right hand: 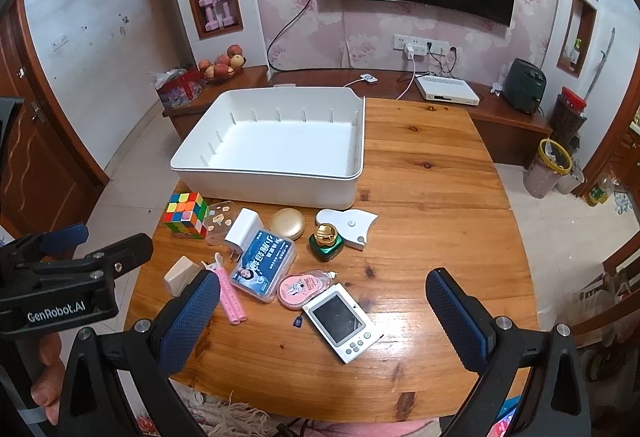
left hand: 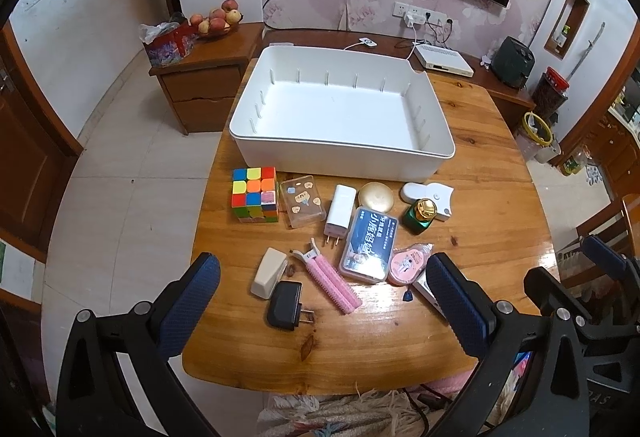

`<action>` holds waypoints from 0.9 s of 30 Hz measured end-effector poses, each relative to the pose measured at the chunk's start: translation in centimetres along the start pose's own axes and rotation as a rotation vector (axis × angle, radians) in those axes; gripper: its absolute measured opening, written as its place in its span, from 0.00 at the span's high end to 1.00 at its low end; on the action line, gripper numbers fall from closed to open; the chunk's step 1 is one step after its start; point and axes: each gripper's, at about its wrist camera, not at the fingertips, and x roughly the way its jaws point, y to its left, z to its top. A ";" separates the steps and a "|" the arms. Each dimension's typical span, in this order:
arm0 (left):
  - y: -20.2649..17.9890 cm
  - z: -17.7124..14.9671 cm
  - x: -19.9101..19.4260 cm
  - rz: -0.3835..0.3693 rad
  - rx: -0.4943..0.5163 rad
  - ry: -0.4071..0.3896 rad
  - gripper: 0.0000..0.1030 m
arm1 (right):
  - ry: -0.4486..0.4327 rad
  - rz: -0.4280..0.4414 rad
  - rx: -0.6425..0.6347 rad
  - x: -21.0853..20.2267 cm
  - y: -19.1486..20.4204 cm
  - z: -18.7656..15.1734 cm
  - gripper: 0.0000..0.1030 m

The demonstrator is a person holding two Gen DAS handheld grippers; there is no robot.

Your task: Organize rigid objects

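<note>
An empty white bin (left hand: 340,117) (right hand: 272,153) stands at the far side of the wooden table (left hand: 480,165). Small items lie in front of it: a colour cube (left hand: 255,194) (right hand: 185,214), a clear box (left hand: 303,200), a white charger (left hand: 340,210), a blue-labelled case (left hand: 369,244) (right hand: 264,264), a green jar (left hand: 418,215) (right hand: 326,242), a pink clip (left hand: 330,280) and a black plug (left hand: 285,304). A white handheld device (right hand: 340,317) lies nearest the right gripper (right hand: 324,321). My left gripper (left hand: 324,301) hovers open above the plug and clip. Both grippers hold nothing.
A gold compact (left hand: 376,196), a white gadget (left hand: 430,197), a pink tape dispenser (left hand: 406,264) and a beige block (left hand: 269,272) also lie on the table. Low wooden cabinets (left hand: 200,77) stand behind, with a fruit bowl (left hand: 216,20). A bin (right hand: 552,167) stands right.
</note>
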 end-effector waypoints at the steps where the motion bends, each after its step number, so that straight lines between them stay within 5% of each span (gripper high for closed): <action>1: 0.0 0.0 -0.1 0.001 -0.001 -0.003 0.01 | -0.002 0.001 -0.002 0.0 0.0 0.0 0.00; 27: 0.1 0.5 -0.6 0.007 -0.003 -0.008 0.01 | -0.035 0.000 -0.037 -1.1 -0.1 0.8 0.00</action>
